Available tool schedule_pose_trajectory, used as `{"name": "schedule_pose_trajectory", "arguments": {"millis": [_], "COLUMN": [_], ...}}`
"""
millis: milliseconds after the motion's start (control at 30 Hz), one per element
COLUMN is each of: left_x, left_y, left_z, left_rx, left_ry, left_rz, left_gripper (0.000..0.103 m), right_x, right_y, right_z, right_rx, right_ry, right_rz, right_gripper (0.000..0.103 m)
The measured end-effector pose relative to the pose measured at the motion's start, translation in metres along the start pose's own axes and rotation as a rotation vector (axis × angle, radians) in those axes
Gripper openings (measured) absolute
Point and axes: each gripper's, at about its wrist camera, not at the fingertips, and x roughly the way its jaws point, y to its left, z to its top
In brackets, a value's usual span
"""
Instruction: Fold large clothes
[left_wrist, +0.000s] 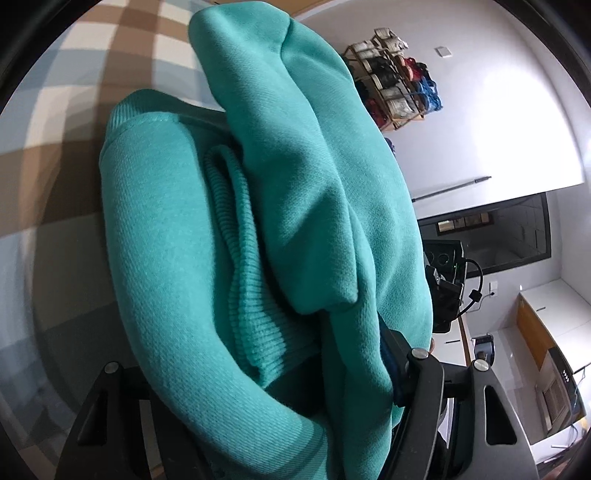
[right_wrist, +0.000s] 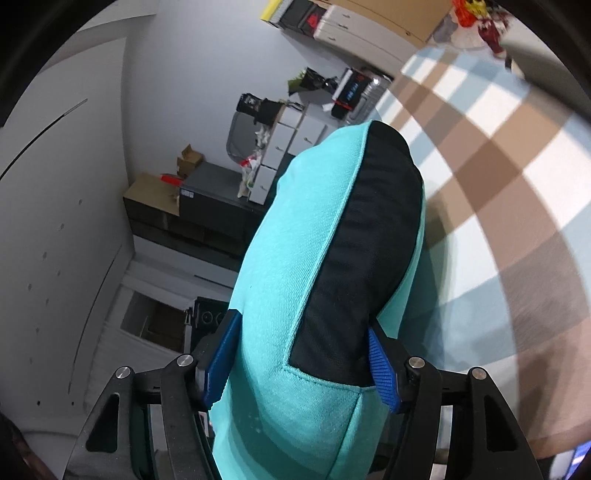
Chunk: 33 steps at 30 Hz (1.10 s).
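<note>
The teal sweatshirt (left_wrist: 258, 229) is bunched thick and held up off the checked bedcover (left_wrist: 74, 110), which fills the 9 to 11 o'clock part of the left wrist view and the 1 to 4 o'clock part of the right wrist view. The right gripper (right_wrist: 299, 365) is clamped on a fat roll of the garment: both blue pads (right_wrist: 380, 365) press into the cloth at 5 and 7 o'clock, with a dark panel (right_wrist: 354, 258) of the sweatshirt running up toward 12. The left gripper (left_wrist: 266, 406) has cloth heaped over it, a ribbed cuff or hem (left_wrist: 251, 295) folded in the middle; its right finger shows at 4 o'clock against the fabric, the left one is buried, so a grip seems likely, yet I cannot tell for certain. The step in hand looks like carrying a folded bundle, or lifting it to lay it over. To do it well, keep both hands level with each other so the layers do not slide, keep the clamp firm since thick fleece slips from a shallow bite, lower the far edge onto the bedcover first, then release only once the cloth lies flat and the cuff is tucked inside
</note>
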Motion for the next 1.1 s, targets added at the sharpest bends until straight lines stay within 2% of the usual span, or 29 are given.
{"name": "schedule_pose_trajectory", "arguments": {"millis": [233, 367, 533, 667, 800, 933, 1000, 1100], "left_x": [0.016, 0.035, 0.074, 0.120, 0.176, 0.255, 0.293, 0.336], "left_y": [-0.049, -0.091, -0.147, -0.188, -0.214, -0.210, -0.192, -0.164], "left_z": [0.012, 0.024, 0.038, 0.045, 0.051, 0.046, 0.036, 0.013], "left_rx": [0.096, 0.149, 0.217, 0.251, 0.272, 0.217, 0.167, 0.095], "left_ry": [0.008, 0.024, 0.046, 0.066, 0.079, 0.054, 0.060, 0.065], "left_rz": [0.005, -0.002, -0.037, -0.077, -0.112, -0.148, -0.148, -0.114], "left_gripper": [0.066, 0.066, 0.066, 0.066, 0.066, 0.067, 0.067, 0.066], "right_x": [-0.054, -0.091, -0.168, -0.229, -0.286, -0.325, -0.337, -0.340], "right_y": [0.020, 0.032, 0.052, 0.056, 0.034, -0.008, -0.032, -0.079], "right_z": [0.019, 0.034, 0.063, 0.087, 0.110, 0.138, 0.151, 0.165], "right_rx": [-0.052, -0.063, -0.102, -0.105, -0.072, -0.030, 0.003, 0.086], "right_ry": [-0.071, -0.113, -0.191, -0.255, -0.295, -0.286, -0.270, -0.197], "right_rz": [0.008, 0.002, -0.029, -0.066, -0.118, -0.201, -0.275, -0.450], "right_gripper": [0.064, 0.064, 0.064, 0.064, 0.064, 0.064, 0.064, 0.064]}}
